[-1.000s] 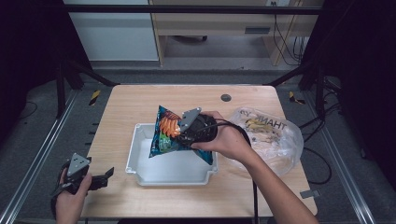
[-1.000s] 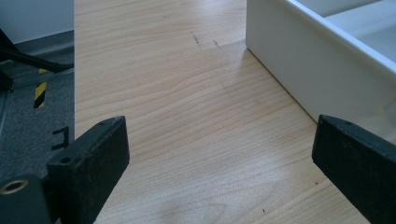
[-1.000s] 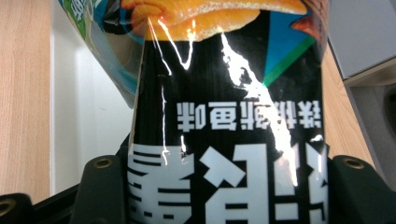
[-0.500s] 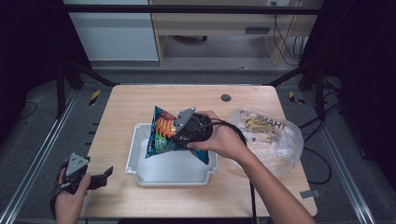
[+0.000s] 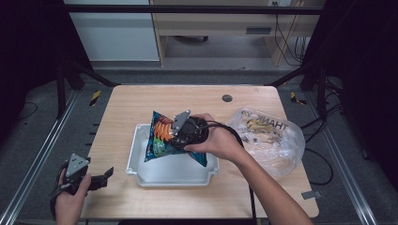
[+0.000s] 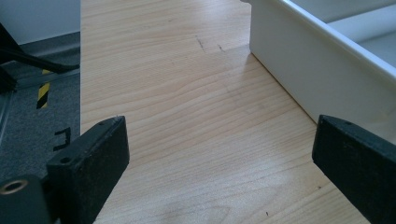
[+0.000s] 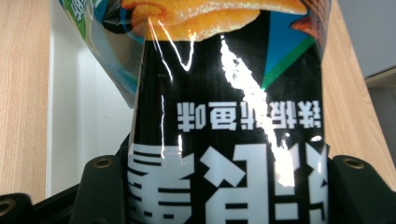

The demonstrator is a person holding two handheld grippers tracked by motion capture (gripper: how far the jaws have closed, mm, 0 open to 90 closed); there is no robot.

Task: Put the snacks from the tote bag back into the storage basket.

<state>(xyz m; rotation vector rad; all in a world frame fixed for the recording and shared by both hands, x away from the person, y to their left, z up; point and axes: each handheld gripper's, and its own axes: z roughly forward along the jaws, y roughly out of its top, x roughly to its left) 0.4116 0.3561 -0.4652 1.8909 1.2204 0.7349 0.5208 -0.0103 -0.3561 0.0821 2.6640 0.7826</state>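
My right gripper [image 5: 180, 136] is shut on a blue and black snack bag [image 5: 159, 136] and holds it over the white tray [image 5: 141, 176] at the table's middle. In the right gripper view the snack bag [image 7: 224, 102] stands upside down between the two jaws, which press on its sides, with the tray [image 7: 79, 107] below it. At the table's front left corner my left gripper [image 5: 105, 176] rests in a hand, jaws wide apart and empty. Bare wood lies between the jaws in the left gripper view, and the tray's white wall [image 6: 303, 70] rises to the right.
A clear plastic bag [image 5: 272, 138] with printed letters and items inside lies on the right of the table. A small dark round spot [image 5: 227, 98] sits near the table's far edge. Black frame posts stand beside the table.
The right gripper has carried the snack bag a little to the left over the tray. The left hand has stayed where it was.
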